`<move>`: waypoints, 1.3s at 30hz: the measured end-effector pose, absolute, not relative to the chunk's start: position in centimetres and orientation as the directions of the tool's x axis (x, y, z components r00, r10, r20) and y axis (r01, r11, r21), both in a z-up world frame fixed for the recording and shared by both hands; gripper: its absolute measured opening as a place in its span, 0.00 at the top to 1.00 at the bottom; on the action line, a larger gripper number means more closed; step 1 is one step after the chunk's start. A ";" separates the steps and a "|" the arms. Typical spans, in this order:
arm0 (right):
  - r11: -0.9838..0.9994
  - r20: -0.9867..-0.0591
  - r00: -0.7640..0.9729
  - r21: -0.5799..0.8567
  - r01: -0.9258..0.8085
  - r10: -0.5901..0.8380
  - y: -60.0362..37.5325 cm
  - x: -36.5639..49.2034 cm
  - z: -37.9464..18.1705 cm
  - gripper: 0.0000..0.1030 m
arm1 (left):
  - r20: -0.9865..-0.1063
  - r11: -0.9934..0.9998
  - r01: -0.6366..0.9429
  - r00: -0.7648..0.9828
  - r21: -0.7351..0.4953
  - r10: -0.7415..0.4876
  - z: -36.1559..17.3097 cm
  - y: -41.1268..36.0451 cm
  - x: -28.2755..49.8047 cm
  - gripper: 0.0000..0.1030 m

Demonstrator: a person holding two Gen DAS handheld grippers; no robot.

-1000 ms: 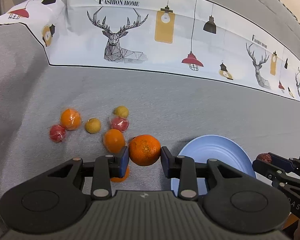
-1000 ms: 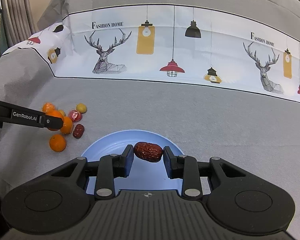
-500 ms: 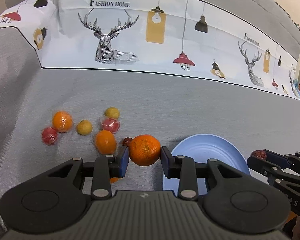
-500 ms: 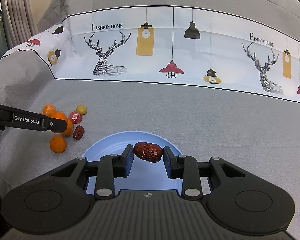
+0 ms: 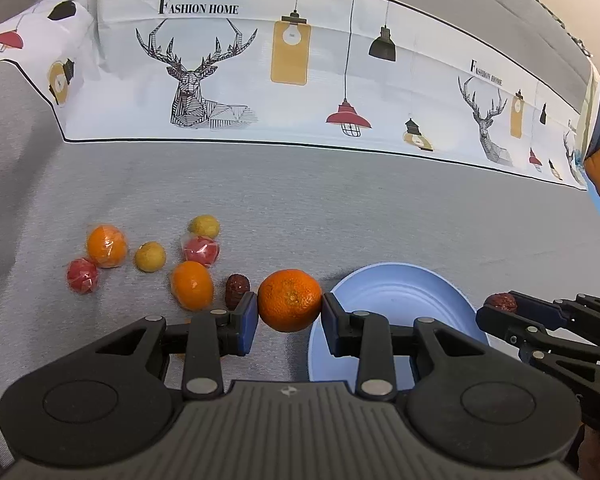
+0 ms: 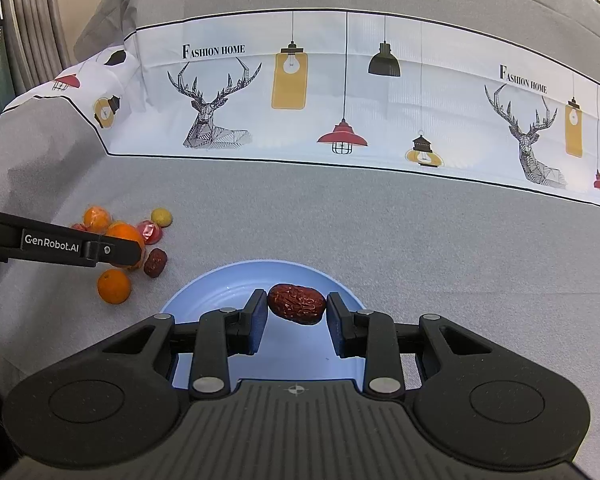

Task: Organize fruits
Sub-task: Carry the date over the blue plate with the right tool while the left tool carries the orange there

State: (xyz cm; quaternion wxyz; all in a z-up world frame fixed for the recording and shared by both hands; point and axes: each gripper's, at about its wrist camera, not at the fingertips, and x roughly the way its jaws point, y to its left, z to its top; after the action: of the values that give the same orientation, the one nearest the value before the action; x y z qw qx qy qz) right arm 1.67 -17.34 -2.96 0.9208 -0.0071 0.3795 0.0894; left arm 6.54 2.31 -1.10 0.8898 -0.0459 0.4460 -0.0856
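My left gripper (image 5: 289,306) is shut on an orange tangerine (image 5: 290,300), held above the grey cloth just left of the blue plate (image 5: 404,292). My right gripper (image 6: 297,306) is shut on a wrinkled red date (image 6: 297,304), held over the blue plate (image 6: 228,292). It also shows at the right of the left wrist view (image 5: 500,303). Loose fruit lies on the cloth at left: two tangerines (image 5: 192,285), two yellow fruits (image 5: 150,256), two wrapped red fruits (image 5: 201,250) and another date (image 5: 236,289).
A grey cloth (image 5: 340,208) covers the surface, with a white printed band (image 6: 340,92) of deer and lamps at the back. The left gripper's finger (image 6: 60,244) crosses the left of the right wrist view, over the fruit pile (image 6: 114,286).
My left gripper has carried the tangerine to the right, nearer the plate, uncovering the date on the cloth. My right gripper has barely moved over the plate.
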 end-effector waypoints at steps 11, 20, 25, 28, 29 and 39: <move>0.984 -0.704 0.693 0.051 -0.171 0.157 -17.2 1.7 -3.0 0.67 | -0.786 0.978 0.133 0.581 -0.164 -0.211 -1.2 2.2 6.5 0.63; 0.984 -0.713 0.686 0.038 -0.173 0.148 -16.9 1.8 -3.1 0.67 | -0.796 0.968 0.202 0.555 -0.150 -0.240 -1.7 0.9 6.1 0.63; 0.985 -0.717 0.682 0.035 -0.172 0.145 -16.8 1.8 -3.2 0.67 | -0.800 0.959 0.259 0.549 -0.112 -0.242 -1.9 -0.3 5.7 0.63; 0.985 -0.719 0.680 0.034 -0.171 0.143 -16.9 1.8 -3.3 0.67 | -0.804 0.955 0.278 0.542 -0.105 -0.246 -2.2 -0.8 5.5 0.63; 0.985 -0.721 0.679 0.033 -0.171 0.142 -16.9 1.8 -3.4 0.67 | -0.805 0.953 0.285 0.540 -0.100 -0.246 -2.3 -0.9 5.4 0.63; 0.984 -0.729 0.671 0.023 -0.175 0.136 -16.8 1.9 -3.5 0.67 | -0.809 0.940 0.331 0.528 -0.083 -0.258 -2.7 -1.9 5.1 0.63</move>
State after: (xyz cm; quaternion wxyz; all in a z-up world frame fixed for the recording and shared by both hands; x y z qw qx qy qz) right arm 1.94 -16.78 -3.46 0.9138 -0.0245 0.3965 0.0853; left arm 5.10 -1.90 -2.68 0.8732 0.0404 0.4556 -0.1686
